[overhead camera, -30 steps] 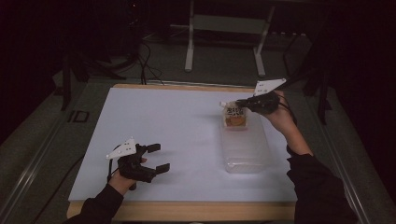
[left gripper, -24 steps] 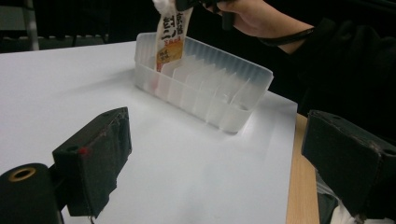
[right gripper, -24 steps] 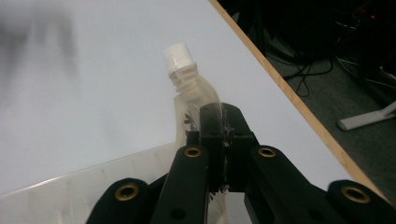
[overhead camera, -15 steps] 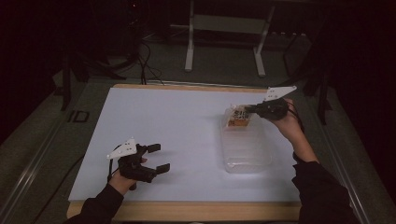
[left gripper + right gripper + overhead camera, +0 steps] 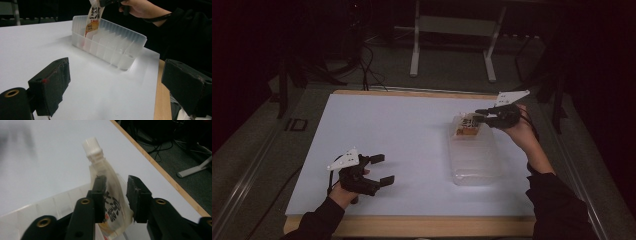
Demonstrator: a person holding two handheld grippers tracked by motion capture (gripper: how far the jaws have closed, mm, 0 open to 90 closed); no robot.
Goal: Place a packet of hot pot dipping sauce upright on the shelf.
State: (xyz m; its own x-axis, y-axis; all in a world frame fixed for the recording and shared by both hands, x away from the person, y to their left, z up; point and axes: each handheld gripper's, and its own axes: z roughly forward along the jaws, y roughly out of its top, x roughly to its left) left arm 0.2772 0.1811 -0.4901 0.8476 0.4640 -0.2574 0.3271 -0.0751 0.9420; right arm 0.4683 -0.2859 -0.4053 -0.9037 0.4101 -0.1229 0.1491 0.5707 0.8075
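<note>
One pouch standing in the far end of the divided bin

Two tools are at work over the white worktop (image 5: 412, 150). The right tool (image 5: 479, 116) hangs at the far end of a clear plastic bin with ribbed dividers (image 5: 474, 160), which lies lengthwise on the right half of the worktop. A translucent spouted pouch with black lettering, an orange patch and a white screw cap (image 5: 105, 195) stands upright in the bin's far compartment, its spout rising above the rim.

From the right gripper view, the pouch sits between the two black jaws; they have just been opening. The left pad lies against or very near the pouch's side, while the right pad stands apart from it with a gap showing, so the pouch is no longer pinched. In the left gripper view the pouch (image 5: 93, 18) leans slightly in the bin (image 5: 112, 47) just under the right hand (image 5: 142, 7).

The left tool (image 5: 377, 170) rests near the front left of the worktop, well apart from the bin, its jaws spread wide with nothing between them.
</note>
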